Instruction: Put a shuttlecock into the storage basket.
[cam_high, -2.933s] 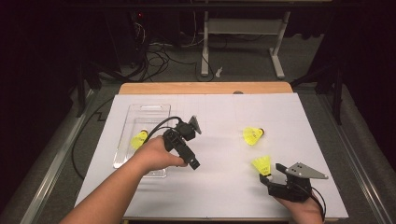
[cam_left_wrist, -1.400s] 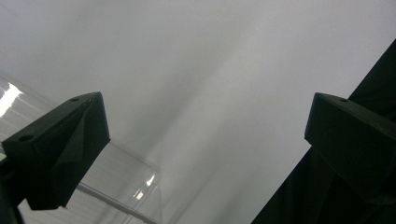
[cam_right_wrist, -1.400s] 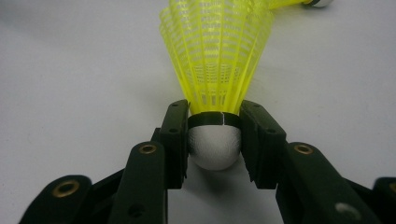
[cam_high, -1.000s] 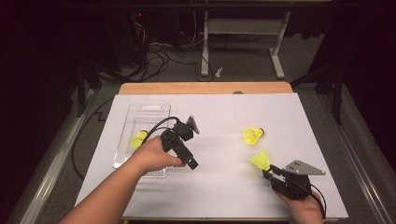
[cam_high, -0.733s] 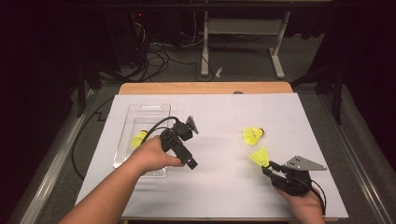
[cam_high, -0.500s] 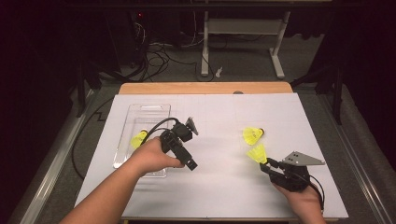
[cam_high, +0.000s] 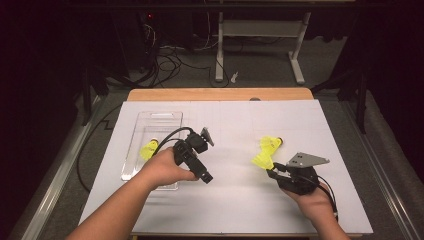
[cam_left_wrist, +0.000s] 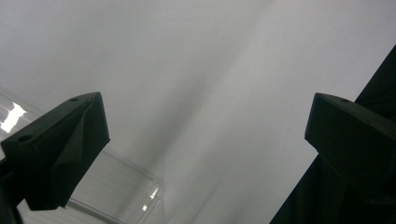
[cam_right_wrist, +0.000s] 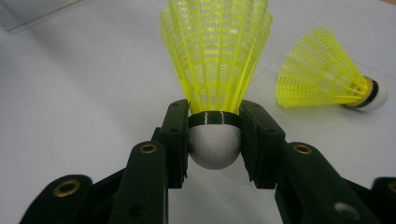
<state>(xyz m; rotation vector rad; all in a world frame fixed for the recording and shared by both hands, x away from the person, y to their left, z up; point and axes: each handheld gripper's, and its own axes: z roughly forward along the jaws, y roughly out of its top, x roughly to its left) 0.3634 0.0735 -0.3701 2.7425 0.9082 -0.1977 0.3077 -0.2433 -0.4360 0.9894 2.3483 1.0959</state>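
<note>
My right gripper (cam_high: 274, 170) (cam_right_wrist: 215, 123) is shut on the white cork of a yellow shuttlecock (cam_high: 261, 160) (cam_right_wrist: 215, 56), held just above the white table with its skirt pointing away from me. A second yellow shuttlecock (cam_high: 271, 143) (cam_right_wrist: 327, 74) lies on its side close behind it. A third one (cam_high: 149, 150) rests inside the clear plastic tray (cam_high: 156, 118) at the left. Beside that tray's right edge, my left gripper (cam_high: 201, 171) (cam_left_wrist: 205, 112) hangs over the table, jaws wide open with nothing between them.
A white sheet (cam_high: 235, 200) covers the table, with a wooden strip (cam_high: 220, 94) along the far edge. Beyond it are cables (cam_high: 165, 55) on the floor and the metal legs of a stand (cam_high: 220, 50). A corner of the clear tray (cam_left_wrist: 140, 196) lies below the left jaws.
My right gripper has carried its shuttlecock left and away from me, slightly upward, up close to the lying shuttlecock. The left hand has stayed put.
</note>
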